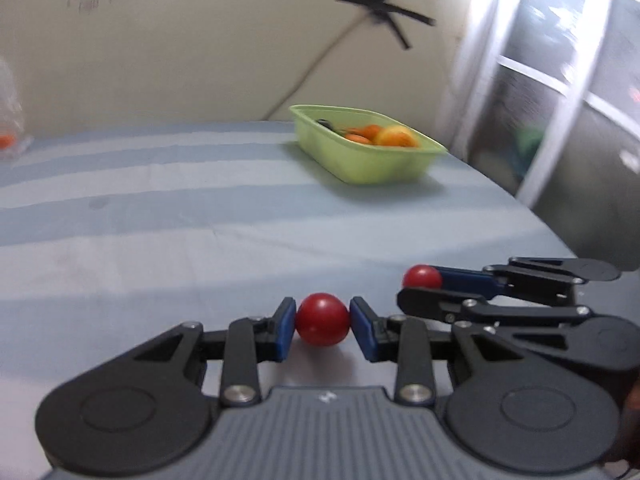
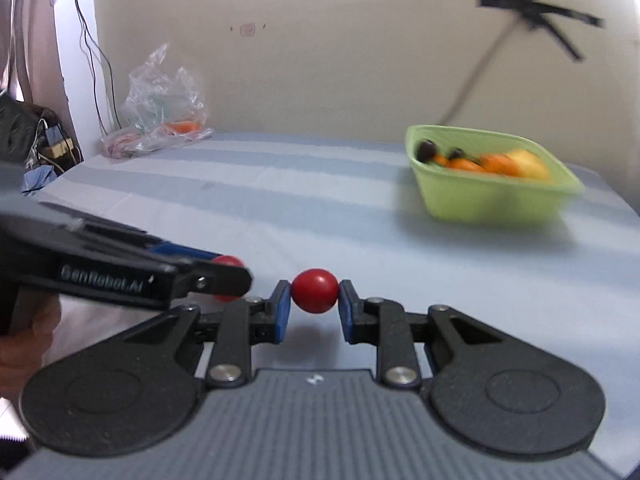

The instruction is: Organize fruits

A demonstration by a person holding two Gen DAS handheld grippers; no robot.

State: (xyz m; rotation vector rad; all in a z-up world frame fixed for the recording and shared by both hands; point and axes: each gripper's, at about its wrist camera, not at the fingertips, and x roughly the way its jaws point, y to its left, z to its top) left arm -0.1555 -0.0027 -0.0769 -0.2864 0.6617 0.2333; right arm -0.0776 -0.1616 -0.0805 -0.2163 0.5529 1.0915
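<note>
Red and round, a small fruit (image 1: pixel 322 319) sits clamped between the blue pads of the left gripper (image 1: pixel 322 324), whose fingers (image 1: pixel 285 328) press on it from both sides above the striped blue cloth of the bench (image 1: pixel 160 208). Just to its right, the right gripper (image 2: pixel 315 306) pinches a second red fruit (image 2: pixel 315 290) in the same way, its fingers (image 2: pixel 347 312) closed on that ball. Both grippers are close together, low over the near part of the bench. Farther back and to the right stands a light green tub (image 2: pixel 488 200) holding orange, yellow and dark fruits (image 2: pixel 496 164), well apart from the grippers. A crumpled clear plastic bag (image 2: pixel 160 108) lies at the far left edge by the wall.
</note>
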